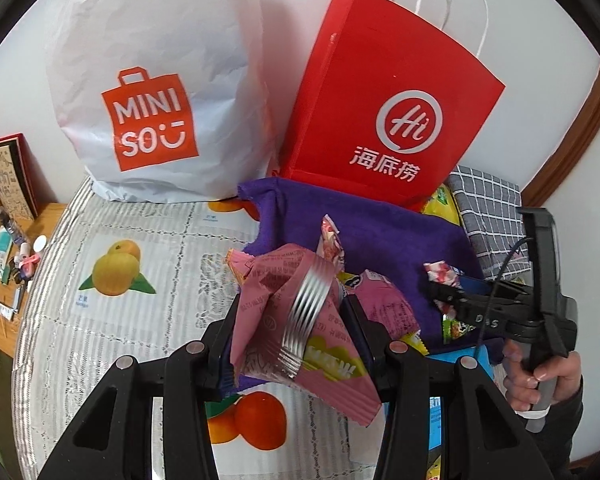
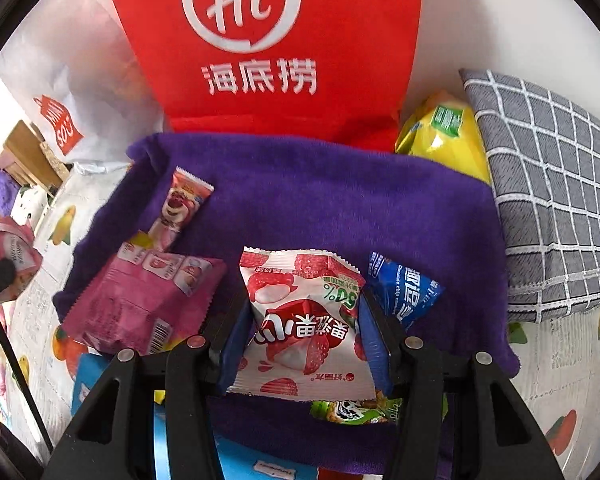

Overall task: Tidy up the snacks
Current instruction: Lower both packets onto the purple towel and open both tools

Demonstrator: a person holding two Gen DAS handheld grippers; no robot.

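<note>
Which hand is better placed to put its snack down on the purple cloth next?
Probably right: the right gripper holds the strawberry packet directly over the purple cloth. The left gripper, holding a pink packet, hangs at its edge.

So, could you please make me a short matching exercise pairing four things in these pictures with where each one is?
Things:
1. pink snack packet
2. strawberry snack packet
3. red paper bag
4. yellow snack bag

Places:
A. between the red bag and the checked cushion
B. in the right gripper
C. upright behind the purple cloth
D. in the left gripper

Pairs: 1-D, 2-B, 3-C, 4-A
</note>
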